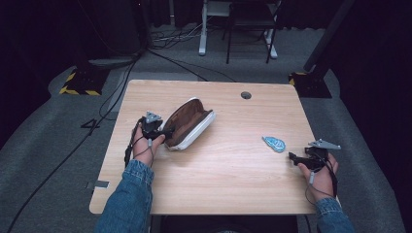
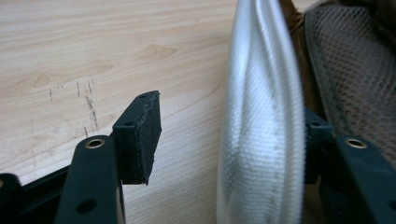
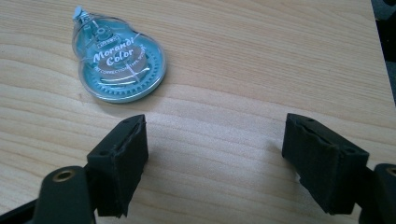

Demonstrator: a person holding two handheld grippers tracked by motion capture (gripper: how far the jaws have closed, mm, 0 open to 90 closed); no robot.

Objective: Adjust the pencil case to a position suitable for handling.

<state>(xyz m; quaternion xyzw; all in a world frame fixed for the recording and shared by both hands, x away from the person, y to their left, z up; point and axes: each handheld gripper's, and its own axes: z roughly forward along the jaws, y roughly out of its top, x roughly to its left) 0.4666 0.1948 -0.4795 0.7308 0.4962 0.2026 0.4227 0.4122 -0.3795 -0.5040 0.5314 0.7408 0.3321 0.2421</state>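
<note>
My left hand-held gripper (image 2: pixel 229 140) straddles the open pouch's (image 1: pixel 189 122) white rim (image 2: pixel 261 135), jaws apart; my right hand-held gripper (image 3: pixel 215 163), released, hovers near the table (image 1: pixel 233 179) edge beside the correction tape (image 3: pixel 119 60).

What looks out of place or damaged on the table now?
Nothing looks damaged or spilled. The pencil case lies open and askew, one white wall between the left tool's open jaws. The correction tape lies flat, beyond the open right tool.
</note>
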